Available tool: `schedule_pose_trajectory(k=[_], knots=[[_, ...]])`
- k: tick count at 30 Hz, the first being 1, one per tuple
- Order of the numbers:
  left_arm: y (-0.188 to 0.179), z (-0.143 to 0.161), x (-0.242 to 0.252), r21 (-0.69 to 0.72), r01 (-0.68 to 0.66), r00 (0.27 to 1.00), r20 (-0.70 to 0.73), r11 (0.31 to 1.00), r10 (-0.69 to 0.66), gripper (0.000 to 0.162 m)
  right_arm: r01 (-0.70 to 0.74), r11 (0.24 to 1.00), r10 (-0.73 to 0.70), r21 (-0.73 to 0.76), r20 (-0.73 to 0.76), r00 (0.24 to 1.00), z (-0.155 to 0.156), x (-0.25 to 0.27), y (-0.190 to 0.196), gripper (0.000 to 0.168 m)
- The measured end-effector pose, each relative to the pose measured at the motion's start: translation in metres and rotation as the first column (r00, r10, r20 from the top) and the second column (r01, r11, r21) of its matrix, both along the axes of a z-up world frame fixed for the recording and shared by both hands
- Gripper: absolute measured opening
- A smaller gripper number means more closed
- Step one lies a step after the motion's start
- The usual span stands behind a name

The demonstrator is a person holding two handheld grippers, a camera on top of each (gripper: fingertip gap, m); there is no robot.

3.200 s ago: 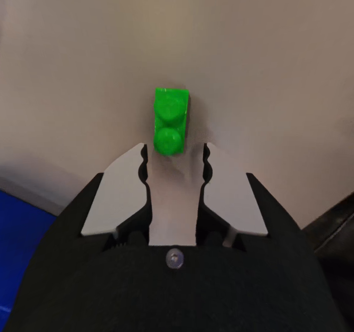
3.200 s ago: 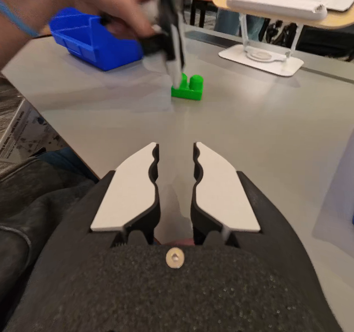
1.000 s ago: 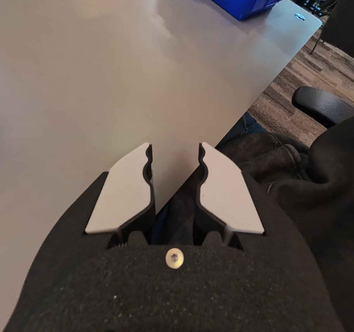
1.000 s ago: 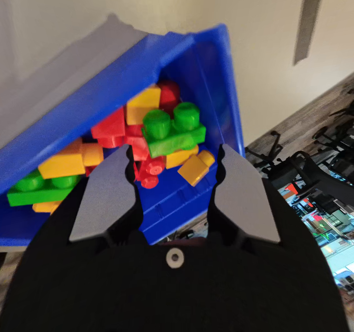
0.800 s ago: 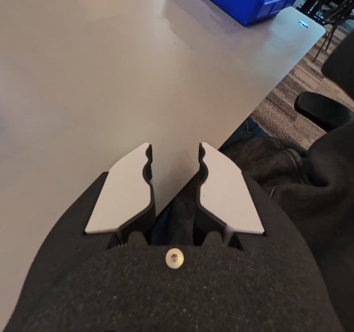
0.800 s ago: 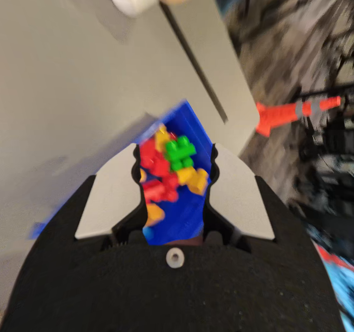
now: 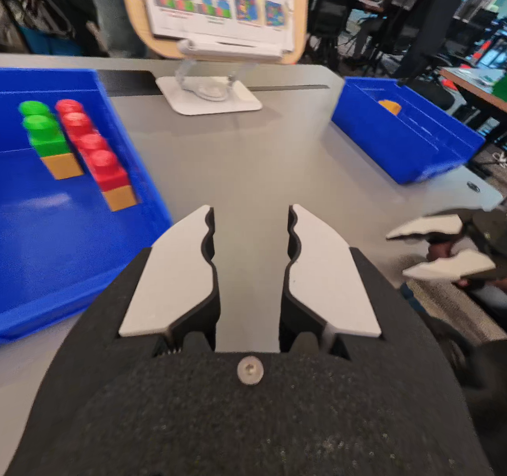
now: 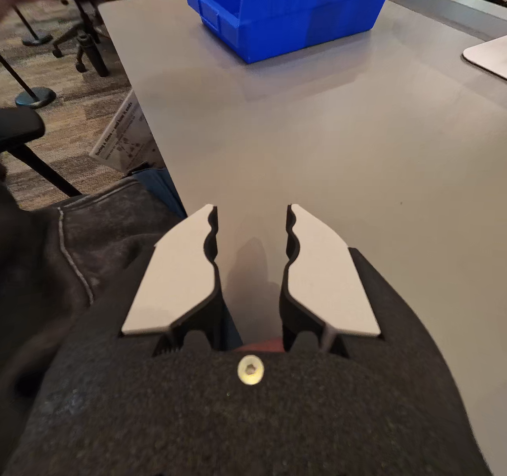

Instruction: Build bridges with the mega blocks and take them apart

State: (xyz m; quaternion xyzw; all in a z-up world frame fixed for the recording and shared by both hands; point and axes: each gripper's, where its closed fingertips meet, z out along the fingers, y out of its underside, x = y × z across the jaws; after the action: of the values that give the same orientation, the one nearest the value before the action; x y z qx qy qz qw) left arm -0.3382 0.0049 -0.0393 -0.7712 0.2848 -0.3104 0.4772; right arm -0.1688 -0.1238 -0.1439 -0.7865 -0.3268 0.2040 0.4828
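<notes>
The left gripper [image 7: 250, 217], black-bodied with white finger plates, is held spread and empty above the grey tabletop [image 7: 247, 161]. A wide blue plastic tray [image 7: 68, 243] is seen to its left, and in it a green two-stud mega block [image 7: 44, 131] and a red four-stud mega block [image 7: 93, 147] are stacked on orange blocks [image 7: 63, 165]. A second blue plastic bin [image 7: 406, 144] with an orange block [image 7: 389, 106] inside sits far right. The right gripper [image 8: 251, 216] is likewise held spread, nothing between its fingers, over the table's near edge
</notes>
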Motion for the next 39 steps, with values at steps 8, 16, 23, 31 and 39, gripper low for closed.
schedule_pose_trajectory(k=[8,16,23,31,39], knots=[[0.182,0.004,-0.075,-0.197,-0.37,0.921,-0.209,0.908,0.33,0.053,-0.012,1.0,0.012,-0.004,-0.019,1.0,0.006,-0.001,0.01,0.045],[0.277,-0.066,-0.069,-0.288,-0.452,0.802,-0.546,0.844,0.243,0.045,-0.007,0.999,0.007,-0.032,-0.006,1.0,0.001,0.006,0.012,0.045],[0.294,-0.085,-0.055,-0.381,-0.428,0.801,-0.581,0.82,0.148,0.041,0.004,0.998,-0.004,-0.066,0.011,1.0,-0.009,0.013,0.008,0.045],[0.309,-0.111,-0.051,-0.436,-0.461,0.755,-0.65,0.773,0.084,0.038,0.002,0.996,-0.001,-0.088,0.018,1.0,-0.013,0.014,0.008,0.045],[0.303,-0.051,-0.057,-0.317,-0.372,0.808,-0.574,0.873,0.136,0.036,-0.008,0.996,0.011,-0.091,0.027,1.0,-0.013,0.012,0.007,0.043]])
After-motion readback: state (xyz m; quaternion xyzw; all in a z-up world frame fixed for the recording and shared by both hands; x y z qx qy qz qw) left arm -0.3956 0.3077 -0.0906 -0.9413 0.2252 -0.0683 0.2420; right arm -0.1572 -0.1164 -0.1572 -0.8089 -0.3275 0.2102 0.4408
